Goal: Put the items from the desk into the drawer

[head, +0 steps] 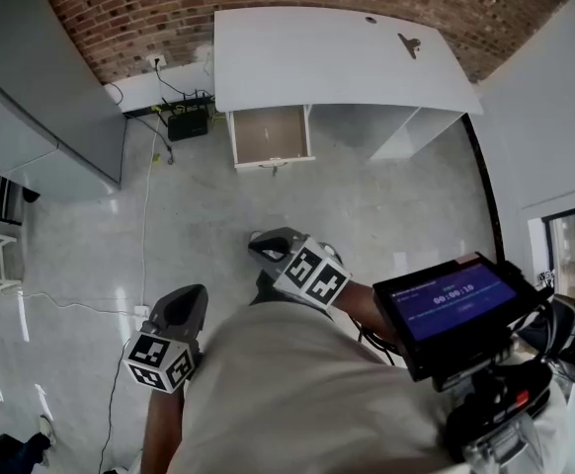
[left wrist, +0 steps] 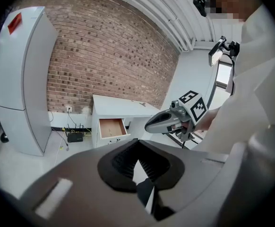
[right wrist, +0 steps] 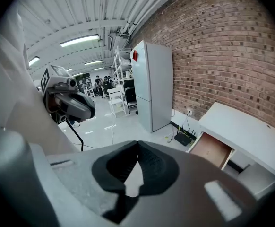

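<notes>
The white desk (head: 337, 57) stands against the brick wall, far ahead of me across the floor. A small dark item (head: 409, 43) lies near its right end, and a tiny dark spot (head: 370, 19) sits by the back edge. Below the desk's left part a drawer (head: 270, 134) is pulled out, its wooden bottom bare; it also shows as the drawer (left wrist: 112, 127) and the drawer (right wrist: 213, 150). My left gripper (head: 181, 304) and right gripper (head: 263, 247) are held close to my body, both shut with nothing in them. The left gripper (left wrist: 138, 148) and right gripper (right wrist: 138, 150) show their tips meeting.
A tall grey fridge (head: 50, 87) stands left of the desk. A black router (head: 189, 123) with cables lies on the floor by the wall socket. A screen (head: 451, 299) with a timer hangs at my right side. Shelves and chairs (right wrist: 116, 98) stand further back in the hall.
</notes>
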`<state>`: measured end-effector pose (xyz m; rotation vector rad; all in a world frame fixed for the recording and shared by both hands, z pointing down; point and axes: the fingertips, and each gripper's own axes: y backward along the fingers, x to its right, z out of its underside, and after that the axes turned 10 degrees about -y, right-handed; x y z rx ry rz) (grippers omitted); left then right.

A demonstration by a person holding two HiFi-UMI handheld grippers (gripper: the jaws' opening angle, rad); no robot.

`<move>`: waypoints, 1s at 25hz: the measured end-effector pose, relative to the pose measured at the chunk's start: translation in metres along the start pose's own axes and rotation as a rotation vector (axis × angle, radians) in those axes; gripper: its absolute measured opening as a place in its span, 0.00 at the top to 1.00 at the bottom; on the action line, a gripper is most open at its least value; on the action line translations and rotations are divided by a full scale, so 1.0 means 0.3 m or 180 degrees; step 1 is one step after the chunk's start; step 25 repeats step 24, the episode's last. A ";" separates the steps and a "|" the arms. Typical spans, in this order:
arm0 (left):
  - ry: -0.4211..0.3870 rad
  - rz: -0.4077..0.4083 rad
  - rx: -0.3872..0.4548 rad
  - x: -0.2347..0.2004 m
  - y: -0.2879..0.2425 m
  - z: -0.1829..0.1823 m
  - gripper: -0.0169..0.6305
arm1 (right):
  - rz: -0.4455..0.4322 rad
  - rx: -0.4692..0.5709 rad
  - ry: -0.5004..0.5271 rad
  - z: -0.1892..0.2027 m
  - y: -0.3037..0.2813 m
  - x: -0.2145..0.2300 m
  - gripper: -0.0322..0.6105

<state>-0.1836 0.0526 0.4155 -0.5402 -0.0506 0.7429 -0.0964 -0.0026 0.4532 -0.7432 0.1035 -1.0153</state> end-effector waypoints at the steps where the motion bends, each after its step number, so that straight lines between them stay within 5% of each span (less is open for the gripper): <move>1: 0.0004 -0.0008 0.0004 -0.002 -0.001 0.001 0.96 | -0.0014 -0.0009 0.0018 0.004 -0.001 -0.006 0.95; 25: 0.0186 -0.0057 0.0001 0.029 0.003 0.050 0.96 | -0.0078 -0.0057 0.0128 0.023 0.004 -0.022 0.95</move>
